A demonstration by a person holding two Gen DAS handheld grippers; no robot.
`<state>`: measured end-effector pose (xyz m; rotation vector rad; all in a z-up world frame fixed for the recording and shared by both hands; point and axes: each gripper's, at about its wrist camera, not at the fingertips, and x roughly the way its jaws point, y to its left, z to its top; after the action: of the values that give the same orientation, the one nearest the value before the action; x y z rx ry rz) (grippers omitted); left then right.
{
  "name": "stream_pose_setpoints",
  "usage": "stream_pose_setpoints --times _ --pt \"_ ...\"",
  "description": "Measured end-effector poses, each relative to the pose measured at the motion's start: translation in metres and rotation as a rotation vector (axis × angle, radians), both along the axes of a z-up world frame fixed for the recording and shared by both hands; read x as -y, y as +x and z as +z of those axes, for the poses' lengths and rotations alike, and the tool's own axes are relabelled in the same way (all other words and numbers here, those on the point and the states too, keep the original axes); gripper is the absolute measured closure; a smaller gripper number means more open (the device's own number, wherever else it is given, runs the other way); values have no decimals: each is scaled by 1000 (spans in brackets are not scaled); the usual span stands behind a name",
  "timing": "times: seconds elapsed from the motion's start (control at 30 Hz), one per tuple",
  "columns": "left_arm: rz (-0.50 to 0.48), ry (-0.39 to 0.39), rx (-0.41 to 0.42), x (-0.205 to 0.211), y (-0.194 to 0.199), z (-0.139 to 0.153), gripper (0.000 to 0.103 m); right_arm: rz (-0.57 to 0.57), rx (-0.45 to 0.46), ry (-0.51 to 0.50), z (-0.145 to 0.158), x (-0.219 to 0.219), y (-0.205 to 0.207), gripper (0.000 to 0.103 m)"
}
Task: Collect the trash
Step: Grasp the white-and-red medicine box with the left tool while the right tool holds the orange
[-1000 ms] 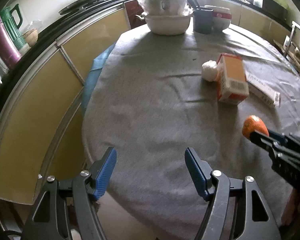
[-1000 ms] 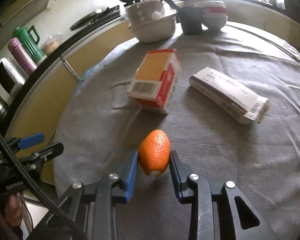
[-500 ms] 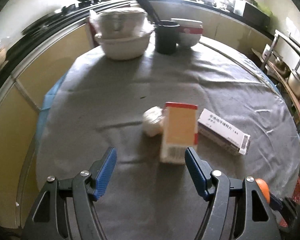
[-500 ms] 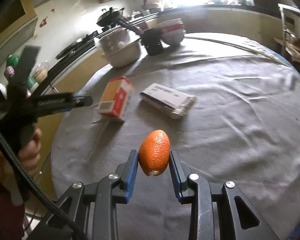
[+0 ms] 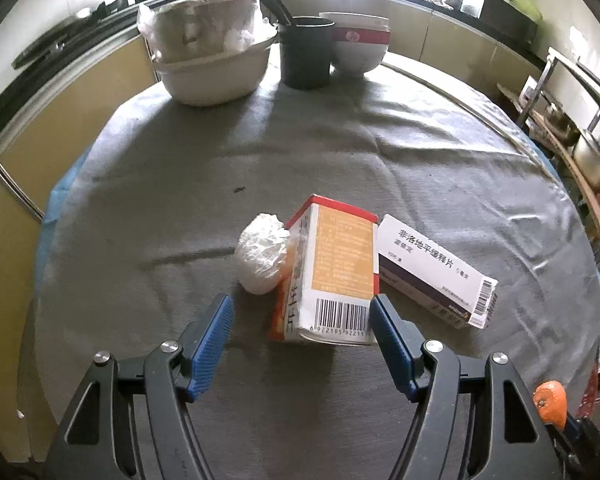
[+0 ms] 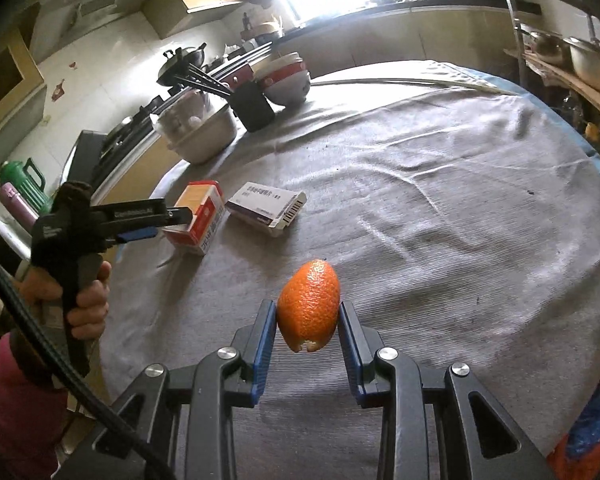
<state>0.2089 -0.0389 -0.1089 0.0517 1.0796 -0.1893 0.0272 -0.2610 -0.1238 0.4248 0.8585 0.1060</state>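
Observation:
My right gripper (image 6: 308, 322) is shut on an orange peel (image 6: 309, 305) and holds it above the grey tablecloth; the peel also shows in the left wrist view (image 5: 550, 399). My left gripper (image 5: 300, 324) is open, its blue pads on either side of the near end of an orange-and-white carton (image 5: 334, 276), apart from it. The carton lies on the cloth and shows in the right wrist view (image 6: 198, 216) too. A crumpled white paper ball (image 5: 262, 252) touches its left side. A white-and-purple medicine box (image 5: 432, 268) lies to its right (image 6: 266, 204).
At the table's far edge stand a white basin with a bagged item (image 5: 212, 60), a black cup with chopsticks (image 5: 306, 52) and stacked bowls (image 5: 358, 46). Yellow cabinets (image 5: 80, 92) run along the left. A rack with pots (image 5: 588, 152) stands at the right.
My left gripper has swung right and come in over the table until the carton lies between its open pads. My right gripper has drawn back and up with the peel.

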Motion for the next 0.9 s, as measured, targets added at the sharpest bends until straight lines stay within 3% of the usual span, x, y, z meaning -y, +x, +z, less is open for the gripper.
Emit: stream_pose_setpoints --times 0.13,0.27,0.43,0.6,0.73,0.9 --pt "-28 -21 -6 5 -7 0 32 -6 3 8 -1 1 -2 69" --pt "-64 -90 -64 10 -12 -7 42 -13 0 24 -2 4 -4 69" --pt "-20 -86 -63 4 -11 -7 42 -21 4 37 -1 7 -5 69" --pt "21 -173 -115 -1 -3 -6 39 -21 -3 49 -5 6 -5 69" --pt "14 -147 -78 11 -8 2 37 -21 -1 52 -4 6 -6 69" --pt "13 -47 -72 31 2 -1 34 -22 0 63 -4 7 -6 69"
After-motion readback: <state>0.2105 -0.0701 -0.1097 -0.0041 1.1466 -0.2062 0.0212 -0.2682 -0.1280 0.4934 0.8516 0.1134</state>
